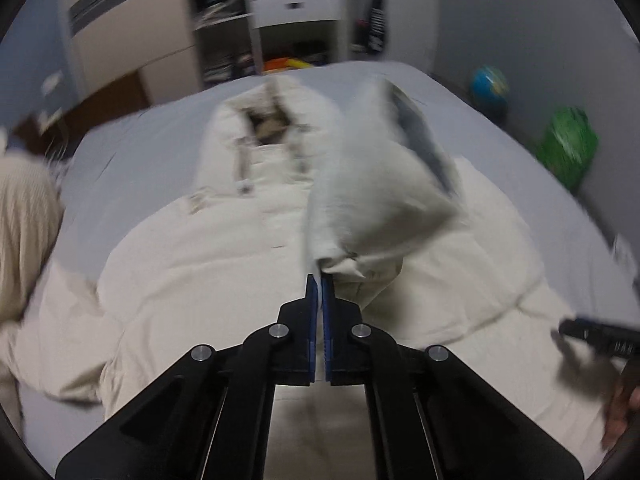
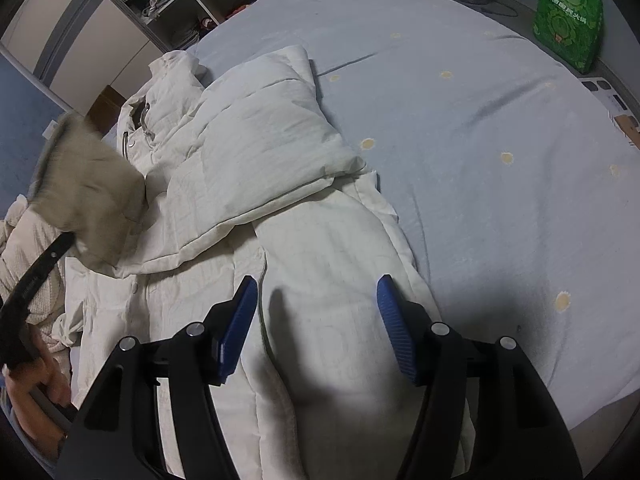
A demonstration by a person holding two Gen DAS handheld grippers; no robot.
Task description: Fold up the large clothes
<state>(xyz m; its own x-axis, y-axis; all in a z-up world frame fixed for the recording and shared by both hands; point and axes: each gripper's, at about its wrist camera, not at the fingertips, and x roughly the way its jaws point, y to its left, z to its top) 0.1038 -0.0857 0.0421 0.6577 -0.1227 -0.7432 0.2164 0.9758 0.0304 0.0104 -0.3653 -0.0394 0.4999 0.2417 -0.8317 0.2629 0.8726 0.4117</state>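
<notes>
Left gripper (image 1: 320, 280): jaws pinched on sleeve (image 1: 372, 200) of cream padded coat (image 1: 208, 264), lifted off body, likely to fold it across the chest. Coat spread flat on grey bed (image 2: 460, 100), collar toward far end; other sleeve (image 2: 264, 136) lies folded over the front. Right gripper (image 2: 316, 308): jaws wide, empty, hovering over lower coat, probably waiting. Left view motion-blurred; held sleeve's cuff unclear.

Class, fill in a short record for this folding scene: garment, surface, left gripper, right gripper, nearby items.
garment: cream padded coat, spread flat, one sleeve folded across the chest
surface: pale blue bed sheet
left gripper: jaws shut on the other sleeve, lifted and blurred
right gripper: jaws open, above the coat
nearby: green bag, globe
</notes>
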